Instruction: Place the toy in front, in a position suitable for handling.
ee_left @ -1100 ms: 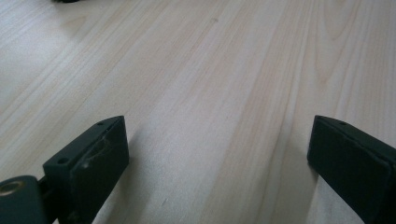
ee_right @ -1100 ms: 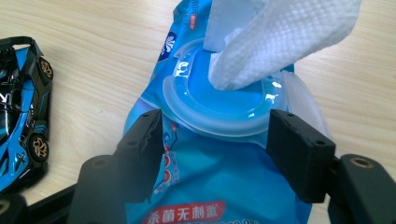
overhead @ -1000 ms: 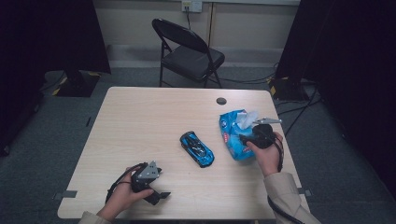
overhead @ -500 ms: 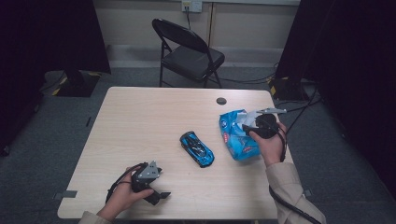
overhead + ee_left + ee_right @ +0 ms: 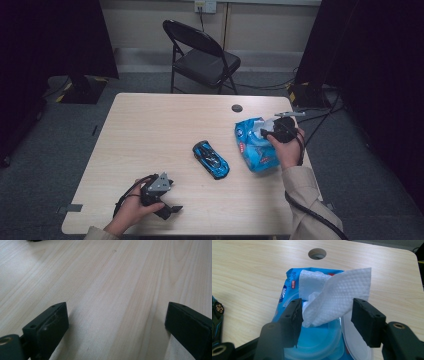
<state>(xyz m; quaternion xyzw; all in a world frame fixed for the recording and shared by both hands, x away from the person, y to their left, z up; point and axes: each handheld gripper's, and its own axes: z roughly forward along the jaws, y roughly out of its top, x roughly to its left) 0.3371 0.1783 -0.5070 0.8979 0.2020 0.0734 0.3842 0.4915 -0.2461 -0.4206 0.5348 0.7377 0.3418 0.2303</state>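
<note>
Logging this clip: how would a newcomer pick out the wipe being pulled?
Start at the light wooden table and go to its right edge, where a blue plastic wipes pack lies with its lid open. The white textured wipe sticks up from it between the right gripper fingers, the one white thing there.

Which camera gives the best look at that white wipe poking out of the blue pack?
The right gripper view: the wipe stands up close between the open jaws, its dimpled texture plain. The high view shows it as a small pale patch beside the right gripper.
</note>
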